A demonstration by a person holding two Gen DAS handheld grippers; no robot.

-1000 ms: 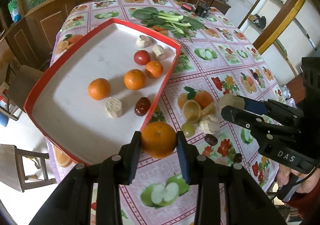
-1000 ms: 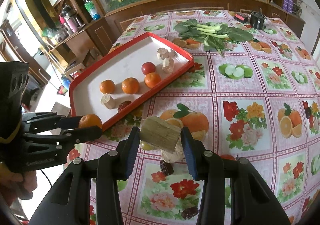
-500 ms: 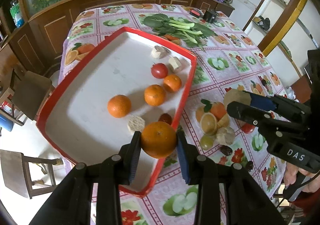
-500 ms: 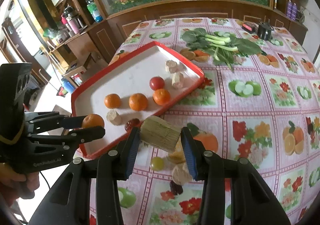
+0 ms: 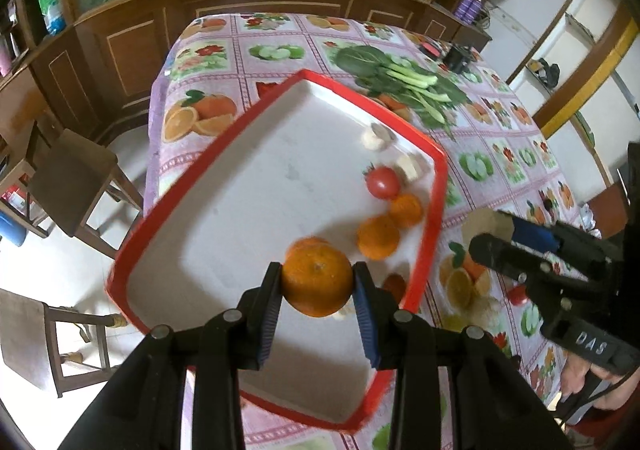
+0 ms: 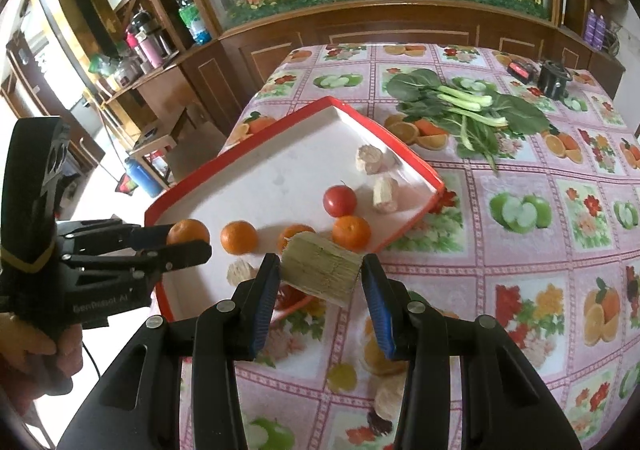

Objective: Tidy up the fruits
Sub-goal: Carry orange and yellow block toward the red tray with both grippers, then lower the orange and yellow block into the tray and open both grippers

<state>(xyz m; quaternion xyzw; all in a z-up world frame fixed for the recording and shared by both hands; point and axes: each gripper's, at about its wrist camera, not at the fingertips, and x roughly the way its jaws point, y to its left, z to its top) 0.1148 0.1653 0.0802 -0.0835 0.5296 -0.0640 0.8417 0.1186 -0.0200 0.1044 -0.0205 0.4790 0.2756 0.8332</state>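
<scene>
My left gripper (image 5: 317, 284) is shut on an orange (image 5: 316, 281) and hovers over the near part of the red-rimmed white tray (image 5: 224, 153). In the right wrist view that left gripper (image 6: 188, 240) holds the orange (image 6: 187, 232) at the tray's (image 6: 188, 193) left edge. My right gripper (image 6: 320, 276) is shut on a pale cut sugarcane chunk (image 6: 320, 273), just above the tray's near right rim. Inside the tray lie oranges (image 6: 239, 237), a tomato (image 6: 339, 200) and pale chunks (image 6: 370, 159). The right gripper (image 5: 490, 228) shows at the right of the left wrist view.
Leafy greens (image 6: 468, 107) lie on the fruit-print tablecloth behind the tray. Loose fruits and a pale chunk (image 6: 390, 394) sit on the cloth near my right gripper. A black device (image 6: 552, 79) stands at the far right. Wooden chairs (image 5: 68, 177) stand left of the table.
Both grippers moved leftward toward the tray with their loads. The left one went from above the tablecloth to above the tray's inside. The right one now hangs at the tray's near rim.
</scene>
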